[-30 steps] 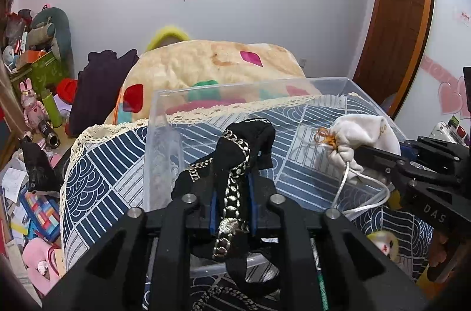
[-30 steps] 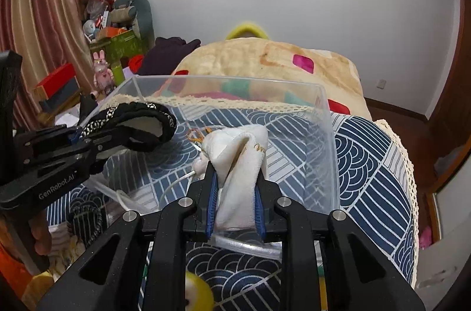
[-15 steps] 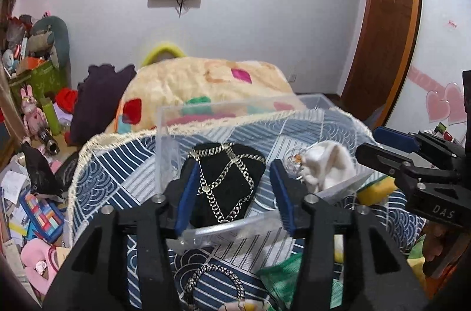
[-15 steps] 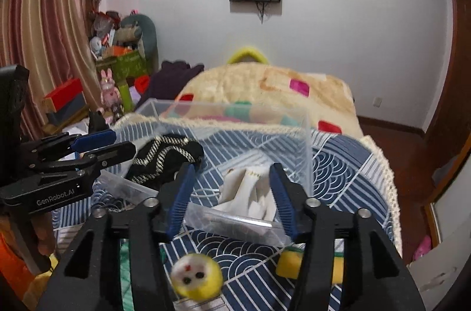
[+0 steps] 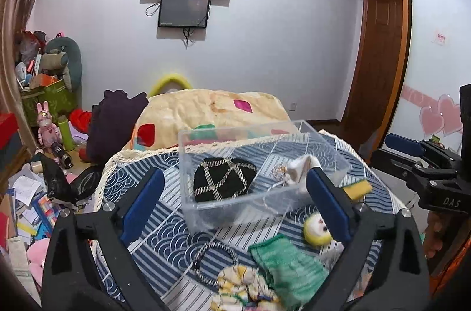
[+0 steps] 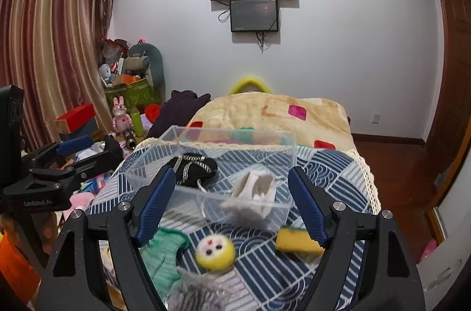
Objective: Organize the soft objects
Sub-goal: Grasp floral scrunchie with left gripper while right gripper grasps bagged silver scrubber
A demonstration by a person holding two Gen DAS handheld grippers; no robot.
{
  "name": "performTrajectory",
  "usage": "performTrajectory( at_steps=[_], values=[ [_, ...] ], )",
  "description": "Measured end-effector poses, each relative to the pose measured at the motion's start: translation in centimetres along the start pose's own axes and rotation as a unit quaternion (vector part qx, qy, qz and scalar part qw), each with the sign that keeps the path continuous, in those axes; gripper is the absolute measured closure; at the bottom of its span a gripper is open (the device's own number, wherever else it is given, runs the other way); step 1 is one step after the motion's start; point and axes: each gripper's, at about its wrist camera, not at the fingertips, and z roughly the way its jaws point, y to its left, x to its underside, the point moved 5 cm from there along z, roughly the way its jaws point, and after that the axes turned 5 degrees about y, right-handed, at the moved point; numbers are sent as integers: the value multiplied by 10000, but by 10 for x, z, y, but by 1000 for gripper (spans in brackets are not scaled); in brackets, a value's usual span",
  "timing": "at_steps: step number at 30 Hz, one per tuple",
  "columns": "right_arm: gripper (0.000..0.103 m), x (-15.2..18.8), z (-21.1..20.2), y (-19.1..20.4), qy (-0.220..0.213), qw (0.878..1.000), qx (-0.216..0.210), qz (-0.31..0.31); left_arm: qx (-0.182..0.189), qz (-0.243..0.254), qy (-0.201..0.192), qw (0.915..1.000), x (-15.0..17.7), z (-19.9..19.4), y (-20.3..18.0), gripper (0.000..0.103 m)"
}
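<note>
A clear plastic bin [image 5: 188, 161] [image 6: 290, 152] stands on the blue patterned table. Inside lie a black pouch with chain trim [image 5: 223, 184] [image 6: 191, 167] on the left and a white drawstring bag [image 5: 297, 171] [image 6: 256, 187] on the right. My left gripper [image 5: 235, 208] is open and empty, held back above the table in front of the bin. My right gripper [image 6: 232, 206] is open and empty, also pulled back from the bin. In front of the bin lie a yellow plush ball [image 5: 316, 230] [image 6: 215, 252], a green knitted cloth [image 5: 290, 264] [image 6: 162, 255], a yellow sponge [image 6: 297, 242] and a black-and-white cord loop [image 5: 215, 258].
A yellow-patterned soft item [image 5: 244, 286] lies at the table's near edge. A quilt-covered bed [image 6: 270, 114] stands behind the table. Toys and boxes clutter the floor at the left [image 5: 35, 193]. A wooden door [image 5: 376, 58] is at the right.
Both grippers have opened and let go: the black pouch and the white bag now lie in the bin. Both grippers have drawn back and up from the bin.
</note>
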Motion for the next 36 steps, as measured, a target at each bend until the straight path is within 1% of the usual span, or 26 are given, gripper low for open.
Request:
performTrajectory(
  at_steps=[5, 9, 15, 21, 25, 26, 28, 30, 32, 33, 34, 35, 36],
  values=[
    [26, 25, 1, 8, 235, 9997, -36, -50, -76, 115, 236, 9996, 28, -5, -2, 3],
    [26, 49, 5, 14, 474, 9988, -113, -33, -73, 2, 521, 9986, 54, -2, 0, 3],
    [26, 83, 14, 21, 890, 9953, -354, 128, -72, -86, 879, 9961, 86, 4, 1, 3],
    [26, 105, 26, 24, 1218, 9911, -482, 248, 33, -137, 1192, 9928, 115, 9, -4, 3],
    [27, 116, 30, 21, 1356, 9894, -456, 267, -9, -76, 1365, 9906, 129, 13, -5, 3],
    [28, 118, 30, 19, 1380, 9891, -433, 268, -34, -76, 1399, 9901, 132, 14, -3, 3],
    [39, 122, 29, 17, 1414, 9887, -415, 270, -81, -101, 1455, 9893, 138, 16, 1, 3],
    [46, 125, 29, 15, 1461, 9877, -476, 298, -126, -168, 1485, 9887, 140, 19, 6, 3],
    [57, 126, 29, 13, 1463, 9877, -472, 297, -202, -249, 1481, 9885, 142, 21, 11, 4],
    [58, 126, 28, 14, 1453, 9879, -460, 274, -218, -265, 1474, 9885, 142, 22, 13, 5],
    [61, 125, 27, 14, 1427, 9885, -440, 245, -209, -286, 1469, 9885, 142, 23, 14, 11],
    [63, 125, 26, 15, 1400, 9891, -416, 200, -154, -304, 1494, 9882, 143, 25, 13, 21],
    [66, 125, 26, 17, 1380, 9895, -395, 163, -62, -306, 1559, 9873, 144, 28, 12, 24]
  ],
)
